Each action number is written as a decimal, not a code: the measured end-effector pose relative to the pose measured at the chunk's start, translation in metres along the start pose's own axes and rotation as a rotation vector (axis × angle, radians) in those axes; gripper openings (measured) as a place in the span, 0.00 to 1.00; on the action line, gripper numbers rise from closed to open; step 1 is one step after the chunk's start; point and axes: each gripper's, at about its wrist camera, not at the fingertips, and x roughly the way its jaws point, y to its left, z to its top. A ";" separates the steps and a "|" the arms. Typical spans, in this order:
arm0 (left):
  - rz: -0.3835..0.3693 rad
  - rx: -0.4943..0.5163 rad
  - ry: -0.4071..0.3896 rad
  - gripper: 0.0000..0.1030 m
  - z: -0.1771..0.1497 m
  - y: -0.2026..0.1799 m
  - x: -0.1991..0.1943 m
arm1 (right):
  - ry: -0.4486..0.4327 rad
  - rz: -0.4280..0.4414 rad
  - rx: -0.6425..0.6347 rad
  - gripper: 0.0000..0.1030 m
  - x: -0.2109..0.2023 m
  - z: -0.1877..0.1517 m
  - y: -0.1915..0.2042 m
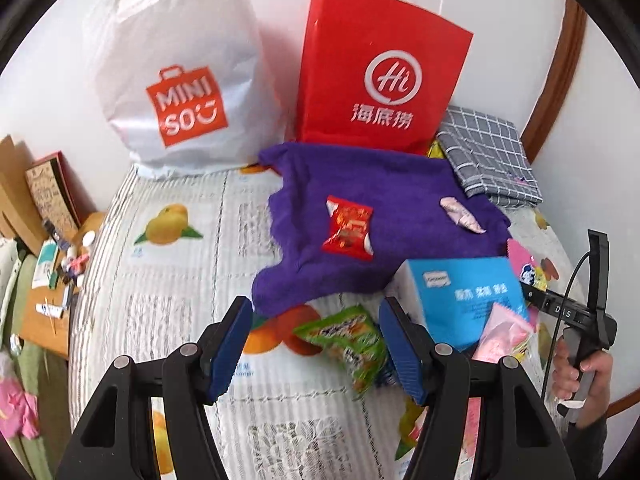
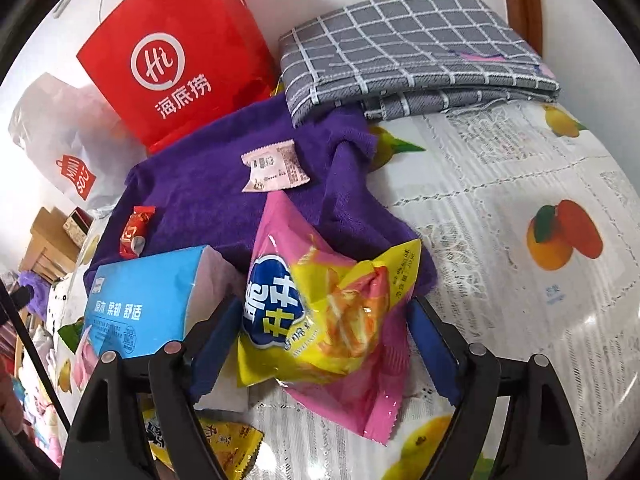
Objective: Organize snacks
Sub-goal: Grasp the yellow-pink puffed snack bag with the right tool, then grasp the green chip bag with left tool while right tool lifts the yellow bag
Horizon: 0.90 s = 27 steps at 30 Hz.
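My left gripper (image 1: 316,350) is open just above the table, and a green snack packet (image 1: 348,340) lies flat between its fingers, nearer the right one. In the right wrist view a pink and yellow snack bag (image 2: 320,312) stands between the wide jaws of my right gripper (image 2: 324,344), leaning on the purple towel (image 2: 200,192); the pads do not press on it. That bag (image 1: 504,336) also shows in the left view, in front of a blue tissue box (image 1: 460,300). On the towel lie a red candy packet (image 1: 348,228) and a small pink packet (image 1: 460,216).
A red paper bag (image 1: 380,72) and a white Miniso bag (image 1: 180,80) stand against the back wall. A folded grey checked cloth (image 1: 488,156) lies at the back right. A yellow packet (image 2: 224,448) lies under my right gripper. A cluttered low shelf (image 1: 52,272) is left of the table.
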 end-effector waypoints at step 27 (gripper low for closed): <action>0.009 -0.041 0.129 0.63 -0.031 -0.022 0.073 | -0.010 0.021 -0.177 0.65 -0.063 -0.078 0.012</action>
